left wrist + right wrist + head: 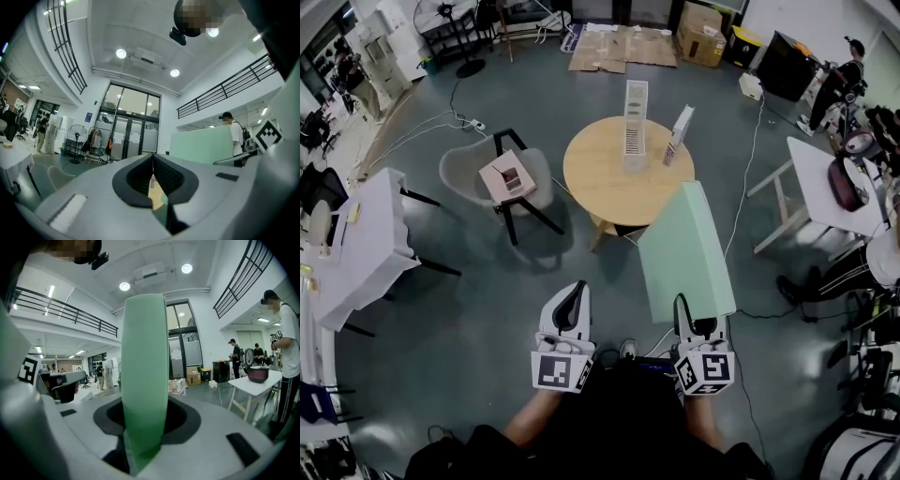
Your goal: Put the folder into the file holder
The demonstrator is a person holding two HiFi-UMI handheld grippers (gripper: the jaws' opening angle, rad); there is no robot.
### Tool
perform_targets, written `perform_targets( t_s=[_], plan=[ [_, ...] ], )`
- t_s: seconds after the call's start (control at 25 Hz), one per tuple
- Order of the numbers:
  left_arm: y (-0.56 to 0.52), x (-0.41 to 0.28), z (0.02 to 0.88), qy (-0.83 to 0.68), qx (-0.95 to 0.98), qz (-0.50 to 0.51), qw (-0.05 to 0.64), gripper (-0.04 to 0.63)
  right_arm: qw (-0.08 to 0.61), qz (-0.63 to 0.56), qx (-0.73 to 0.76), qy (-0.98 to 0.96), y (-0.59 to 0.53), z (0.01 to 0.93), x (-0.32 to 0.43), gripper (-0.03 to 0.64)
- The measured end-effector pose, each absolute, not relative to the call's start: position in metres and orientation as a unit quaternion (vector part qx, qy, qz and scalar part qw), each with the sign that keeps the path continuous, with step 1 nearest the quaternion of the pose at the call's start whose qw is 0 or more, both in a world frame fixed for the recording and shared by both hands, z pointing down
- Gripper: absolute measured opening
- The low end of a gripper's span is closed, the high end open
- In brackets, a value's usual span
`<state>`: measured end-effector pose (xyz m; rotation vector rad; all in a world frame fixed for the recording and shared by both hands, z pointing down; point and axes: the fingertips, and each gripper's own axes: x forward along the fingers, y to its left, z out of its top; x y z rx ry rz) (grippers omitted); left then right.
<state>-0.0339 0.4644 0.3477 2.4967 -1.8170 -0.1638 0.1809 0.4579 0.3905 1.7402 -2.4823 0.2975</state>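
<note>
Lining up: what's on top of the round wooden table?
A tall white slotted file holder and a smaller white upright item. The pale green folder in the right gripper hides the table's near edge.

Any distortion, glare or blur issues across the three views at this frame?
Head view: strong fisheye, dark corners, soft shadow under the round table. Left gripper view: ceiling lights blown out, edges vignetted. Right gripper view: green folder in the right claw is close, blurred, hiding the centre.

Bright ceiling downlights [121, 53], soft shadows; fisheye-warped edges, foreground blurred.
</note>
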Motion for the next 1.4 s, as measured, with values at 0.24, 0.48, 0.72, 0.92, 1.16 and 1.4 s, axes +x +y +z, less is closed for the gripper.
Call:
perform_targets(
  t_s=[0.24,0.48,0.72,0.92,1.16,1.4],
  plan=[
    [0.471,-0.052,0.351,-0.569,0.820,-0.055,0.025,0.008,0.043,0.094,0.582,-0.807,0.464,0.390,0.159,0.150],
    [0.469,-0.065,0.357,-0.552,0.832,-0.055,0.024,0.008,0.036,0.096,0.597,-0.796,0.458,0.396,0.145,0.149],
    [0.447,-0.073,0.365,-0.552,0.832,-0.049,0.035,0.008,0.031,0.096,0.598,-0.795,0.433,0.394,0.136,0.149],
    [0.409,-0.069,0.369,-0.555,0.830,-0.046,0.032,0.008,0.025,0.094,0.590,-0.801,0.389,0.399,0.135,0.149],
    [0.339,-0.054,0.365,-0.559,0.828,-0.047,0.027,0.008,0.024,0.094,0.583,-0.806,0.317,0.399,0.147,0.149],
    [0.264,-0.032,0.363,-0.568,0.821,-0.042,0.026,0.008,0.028,0.091,0.578,-0.811,0.239,0.397,0.169,0.149]
  ],
)
